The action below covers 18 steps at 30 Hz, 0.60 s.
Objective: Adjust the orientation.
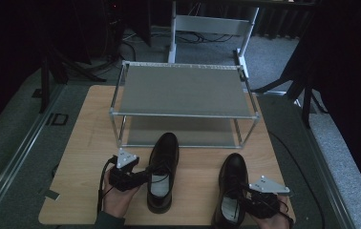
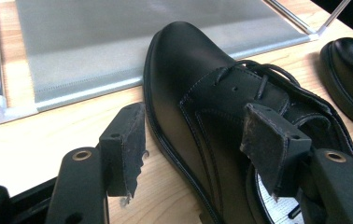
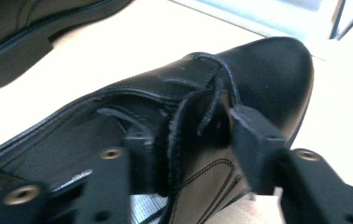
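1. Two black shoes on the wooden table [image 1: 78, 143], toes pointing toward the metal rack [image 1: 183, 90] at the far edge.
2. The left shoe [image 1: 162, 171] stands near the middle of the table, its toe just short of the rack's lower shelf [image 2: 132, 46].
3. The left gripper [image 1: 138, 177] is at that shoe's left side. In the left gripper view the jaws stand wide apart: one pad [image 2: 129, 147] over bare table beside the sole, the other pad [image 2: 270, 144] over the shoe's opening, so the shoe's side wall sits between them, not pinched.
4. The right shoe [image 1: 231, 191] sits by the near edge, toward the right corner, well apart from its partner.
5. The right gripper [image 3: 195, 135] is on it from the right. In the right gripper view the jaws straddle the lace flap at the opening's edge, pads close against the leather: gripping the right shoe there, laces [image 3: 216, 93] draped just above.
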### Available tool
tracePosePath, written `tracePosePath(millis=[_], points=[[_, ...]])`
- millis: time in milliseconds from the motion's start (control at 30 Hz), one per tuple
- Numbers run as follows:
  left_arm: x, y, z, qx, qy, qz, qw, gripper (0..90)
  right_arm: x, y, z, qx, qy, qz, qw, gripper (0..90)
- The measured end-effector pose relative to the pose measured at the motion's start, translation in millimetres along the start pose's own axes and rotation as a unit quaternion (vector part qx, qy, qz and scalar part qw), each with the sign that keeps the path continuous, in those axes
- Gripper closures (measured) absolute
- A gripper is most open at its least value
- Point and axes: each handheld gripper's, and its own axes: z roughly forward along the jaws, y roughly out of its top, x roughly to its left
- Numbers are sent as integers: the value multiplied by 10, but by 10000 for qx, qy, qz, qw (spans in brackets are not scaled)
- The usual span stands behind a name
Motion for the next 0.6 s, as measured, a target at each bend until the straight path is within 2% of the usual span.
tracePosePath(millis=[33,67,100,133,167,267,400,467,500,600], points=[[0,0,-2,-2,-2,5,10000,404,24,14,-21,-71,-152,-25,9999,638],[0,0,-2,-1,-3,6,10000,404,24,14,-21,-71,-152,-25,9999,638],[-3,1,-1,-6,-5,2,10000,404,32,16,-38,-200,-292,-47,9994,691],[-3,1,0,-6,-6,3,10000,404,32,16,-38,-200,-292,-47,9994,691],[-1,2,1,-4,-8,2,10000,404,21,15,-55,-341,-397,11,9986,727],[-3,4,5,-4,-10,-10,10000,405,-11,22,-74,-514,-517,108,9973,767],[-5,6,6,-2,-7,-6,10000,405,-35,47,-76,-645,-611,102,9960,796],[-4,7,5,-2,-10,-7,10000,405,-31,68,-69,-726,-578,74,9957,810],[-4,7,5,-3,-13,-9,10000,405,-8,115,-51,-809,-414,0,9959,814],[-5,9,3,-2,-20,-2,10000,405,29,181,-17,-865,-346,-122,9956,816]])
